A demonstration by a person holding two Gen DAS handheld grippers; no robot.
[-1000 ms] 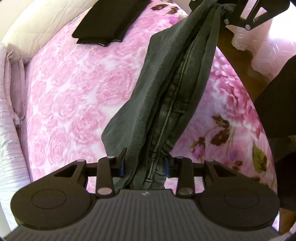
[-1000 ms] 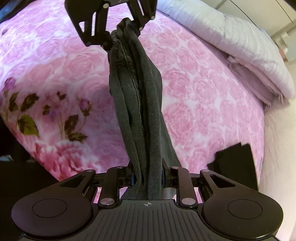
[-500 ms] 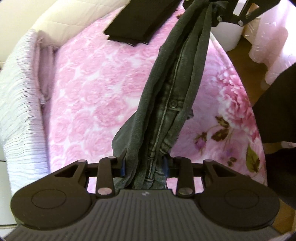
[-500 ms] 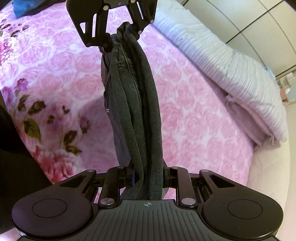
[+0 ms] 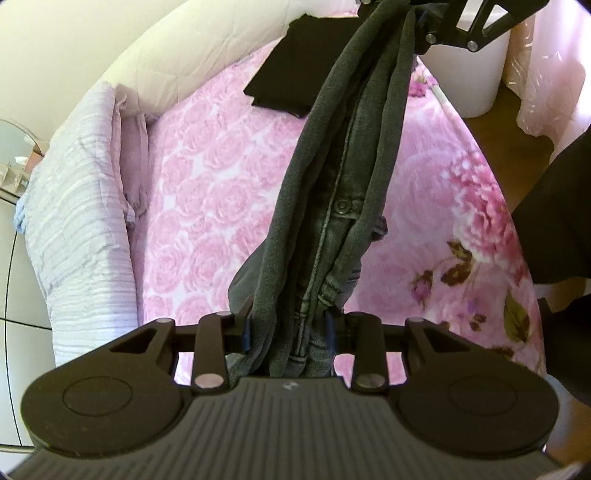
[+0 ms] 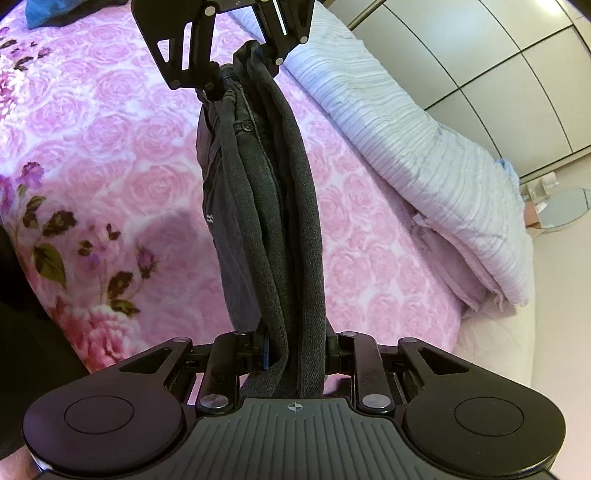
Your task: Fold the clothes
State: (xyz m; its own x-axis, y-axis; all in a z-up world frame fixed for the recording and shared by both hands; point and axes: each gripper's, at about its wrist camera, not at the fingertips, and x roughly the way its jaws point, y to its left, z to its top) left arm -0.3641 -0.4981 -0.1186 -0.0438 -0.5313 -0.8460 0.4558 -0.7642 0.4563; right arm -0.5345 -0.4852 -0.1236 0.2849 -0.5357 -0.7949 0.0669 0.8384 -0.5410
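Observation:
A pair of dark grey jeans (image 5: pixel 332 192) hangs bunched and stretched in the air between the two grippers, above the pink rose bedspread (image 5: pixel 207 192). My left gripper (image 5: pixel 290 328) is shut on one end, where a seam and a button show. My right gripper (image 6: pixel 295 350) is shut on the other end of the jeans (image 6: pixel 273 206). Each gripper appears at the top of the other's view: the right gripper (image 5: pixel 421 14) and the left gripper (image 6: pixel 243 62). Part of the cloth sags below the taut stretch.
A folded black garment (image 5: pixel 291 81) lies on the bedspread near the cream headboard (image 5: pixel 177 62). A rolled lilac quilt (image 6: pixel 413 155) runs along the bed's far side. A white bin (image 5: pixel 469 70) stands on the wooden floor. Wardrobe doors (image 6: pixel 498 48) are behind.
Both grippers have risen and swung with the jeans held between them; the views now take in more of the quilt, headboard and wardrobe. The grips have not changed.

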